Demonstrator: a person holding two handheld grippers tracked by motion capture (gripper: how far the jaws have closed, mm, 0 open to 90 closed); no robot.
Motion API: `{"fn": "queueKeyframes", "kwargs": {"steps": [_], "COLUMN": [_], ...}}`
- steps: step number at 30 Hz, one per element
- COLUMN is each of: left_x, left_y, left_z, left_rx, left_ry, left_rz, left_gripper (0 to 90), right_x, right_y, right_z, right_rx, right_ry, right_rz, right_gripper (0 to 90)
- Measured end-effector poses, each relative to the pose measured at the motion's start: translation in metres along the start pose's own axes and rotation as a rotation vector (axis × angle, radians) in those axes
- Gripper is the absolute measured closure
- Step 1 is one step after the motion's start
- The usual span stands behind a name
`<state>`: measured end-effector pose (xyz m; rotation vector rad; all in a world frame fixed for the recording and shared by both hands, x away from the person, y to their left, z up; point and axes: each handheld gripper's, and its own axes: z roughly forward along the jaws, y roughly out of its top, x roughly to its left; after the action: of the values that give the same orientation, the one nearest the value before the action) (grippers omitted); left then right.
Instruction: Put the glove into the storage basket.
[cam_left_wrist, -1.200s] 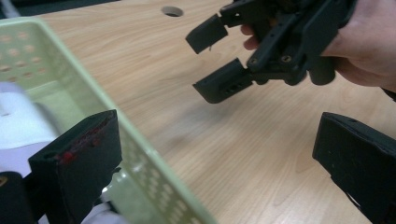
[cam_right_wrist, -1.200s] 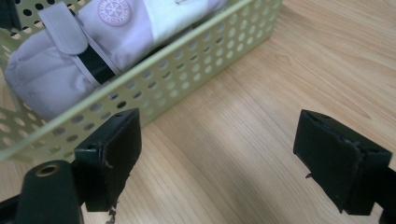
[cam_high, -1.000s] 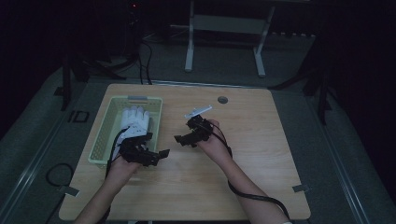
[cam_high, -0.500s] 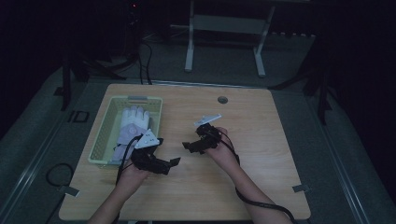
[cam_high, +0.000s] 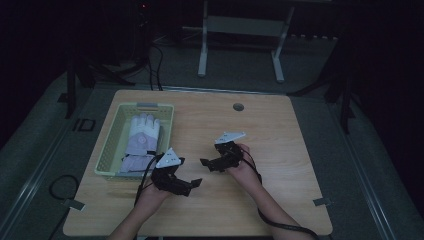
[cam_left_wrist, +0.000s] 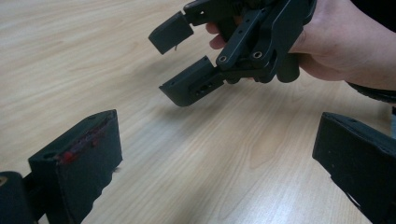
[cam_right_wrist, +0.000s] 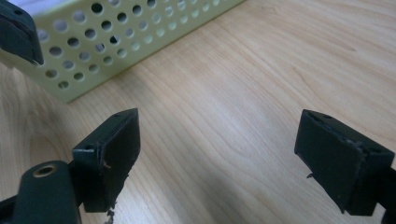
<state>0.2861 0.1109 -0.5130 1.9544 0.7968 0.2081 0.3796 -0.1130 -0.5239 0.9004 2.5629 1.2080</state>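
A white and pale-purple glove (cam_high: 142, 135) lies in a pale green perforated basket (cam_high: 109, 145) on the left of the wooden table. My left gripper (cam_high: 191, 185) hovers low over the table just right of the basket's near corner, open and holding nothing. My right gripper (cam_high: 207, 164) is at mid-table, facing left toward the basket, open with nothing in it. In the left gripper view my own jaws (cam_left_wrist: 219, 163) stand wide apart over bare wood, and the right gripper (cam_left_wrist: 175, 60) sits beyond them in a hand. The right gripper view has its jaws (cam_right_wrist: 226, 149) spread toward the basket wall (cam_right_wrist: 116, 42).
The table (cam_high: 280, 200) has a round cable hole (cam_high: 238, 107) near its far edge. A cable (cam_high: 280, 225) trails from the right gripper off the near edge. A white metal frame (cam_high: 240, 25) stands on the floor behind the table.
Both grippers have drawn back toward the person and a little to the right. The left one has come away from the basket's near end. Both stay open.
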Motion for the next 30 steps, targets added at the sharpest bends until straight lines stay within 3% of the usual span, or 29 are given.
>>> {"fn": "queueKeyframes", "kwargs": {"steps": [3,5,7,11,16,24,28,30], "left_x": [-0.004,-0.011,-0.015,-0.018,-0.019,-0.015,-0.016,-0.016], "left_y": [-0.002,-0.003,-0.003,-0.008,-0.017,-0.024,-0.025,-0.026], "left_z": [0.003,0.005,0.009,0.019,0.03,0.038,0.039,0.039], "left_rx": [0.0,-0.003,0.011,0.034,0.062,0.081,0.082,0.068], "left_ry": [0.007,0.02,0.009,-0.037,-0.06,-0.055,-0.051,-0.039], "left_rz": [0.028,0.072,0.09,0.062,0.043,0.016,0.027,0.033], "left_gripper": [1.2,1.2,1.2,1.2,1.2,1.2,1.2,1.2], "right_x": [-0.002,-0.003,-0.005,-0.007,-0.01,-0.017,-0.019,-0.021], "right_y": [-0.006,-0.01,-0.015,-0.023,-0.031,-0.043,-0.048,-0.05], "right_z": [0.0,0.0,-0.001,-0.001,-0.005,-0.012,-0.012,-0.012], "right_rx": [0.002,0.004,-0.001,0.013,0.016,0.002,0.007,-0.001], "right_ry": [0.003,-0.013,-0.004,-0.002,-0.012,-0.014,-0.011,-0.033], "right_rz": [0.007,-0.001,0.014,0.017,0.019,0.034,0.04,0.038], "right_gripper": [13.7,13.6,13.6,13.6,13.6,12.7,12.6,11.1]}}
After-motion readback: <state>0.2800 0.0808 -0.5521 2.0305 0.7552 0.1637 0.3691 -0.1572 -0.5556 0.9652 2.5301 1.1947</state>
